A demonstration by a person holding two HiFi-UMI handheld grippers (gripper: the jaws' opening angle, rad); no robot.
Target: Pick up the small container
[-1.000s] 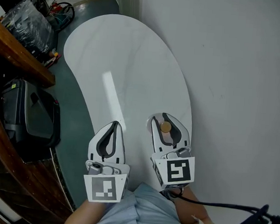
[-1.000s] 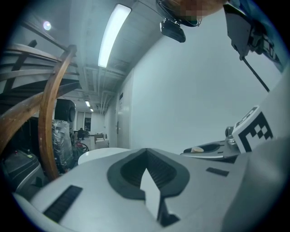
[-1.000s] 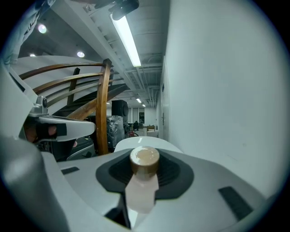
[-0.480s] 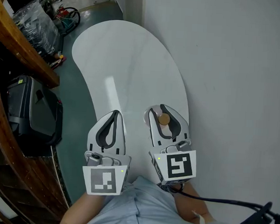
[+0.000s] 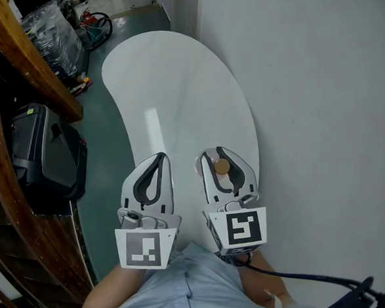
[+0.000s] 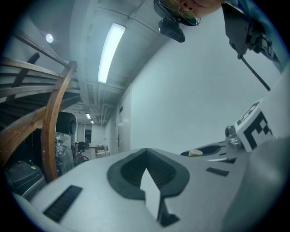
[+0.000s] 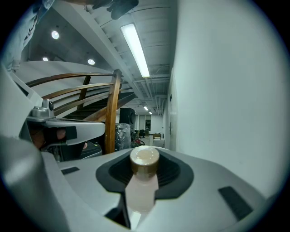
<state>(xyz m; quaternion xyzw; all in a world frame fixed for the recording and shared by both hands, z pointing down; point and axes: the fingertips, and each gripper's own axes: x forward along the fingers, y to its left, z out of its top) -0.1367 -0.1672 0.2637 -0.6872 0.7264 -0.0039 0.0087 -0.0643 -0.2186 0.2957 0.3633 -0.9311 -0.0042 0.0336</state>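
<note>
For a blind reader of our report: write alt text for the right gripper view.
The right gripper is closed on a small container with a pale translucent body and a tan cap. A white wall fills the right side; a wooden stair railing and a ceiling strip light show at left.

A person in a pale blue shirt (image 5: pixel 189 291) held two grippers above the near end of a curved white table (image 5: pixel 164 82) beside a white wall (image 5: pixel 327 113). The right gripper (image 5: pixel 219 152) clasped a small container (image 5: pixel 222 166) with a tan cap. The left gripper (image 5: pixel 158 157), just beside it, had its tips together. At the far left, a black case (image 5: pixel 44 159) sat on the floor near a wooden rail (image 5: pixel 28 59).
</note>
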